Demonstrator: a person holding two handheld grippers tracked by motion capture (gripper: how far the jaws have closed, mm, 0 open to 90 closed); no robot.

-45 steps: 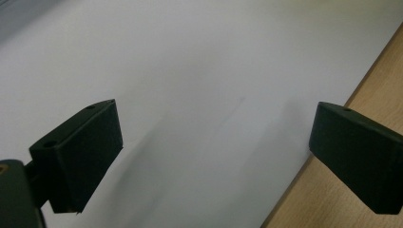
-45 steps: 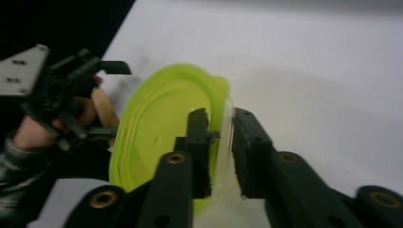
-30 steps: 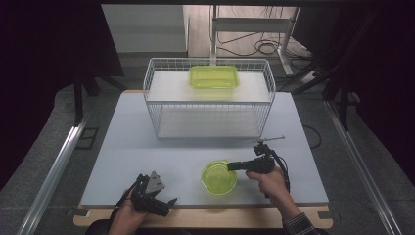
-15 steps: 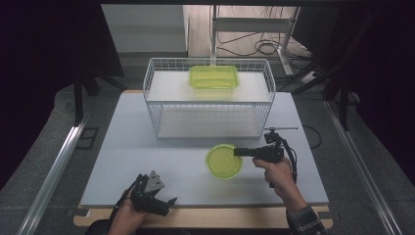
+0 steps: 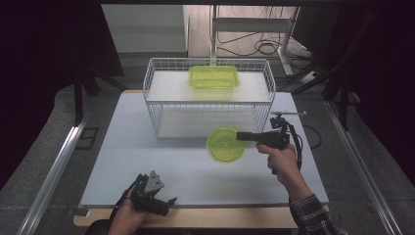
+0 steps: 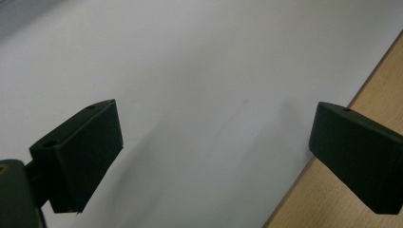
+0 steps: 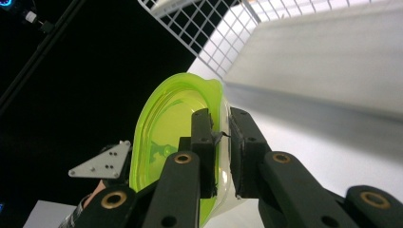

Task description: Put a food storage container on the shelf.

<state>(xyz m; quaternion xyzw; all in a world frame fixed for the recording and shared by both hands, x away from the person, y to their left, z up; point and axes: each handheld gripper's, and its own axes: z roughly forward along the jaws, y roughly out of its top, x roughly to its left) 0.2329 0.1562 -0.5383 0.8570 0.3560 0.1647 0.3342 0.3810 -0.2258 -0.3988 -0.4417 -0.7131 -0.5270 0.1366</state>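
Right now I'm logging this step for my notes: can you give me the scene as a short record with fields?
held item: round green bowl, gripped by its rim, lifted above the table
right tongs: shut on the bowl's rim
left tongs: open, nothing between them, near the table's front edge
wire basket: at the back of the table, shelf inside
on shelf: rectangular green container

A container sits on the wire rack at the table's far side.
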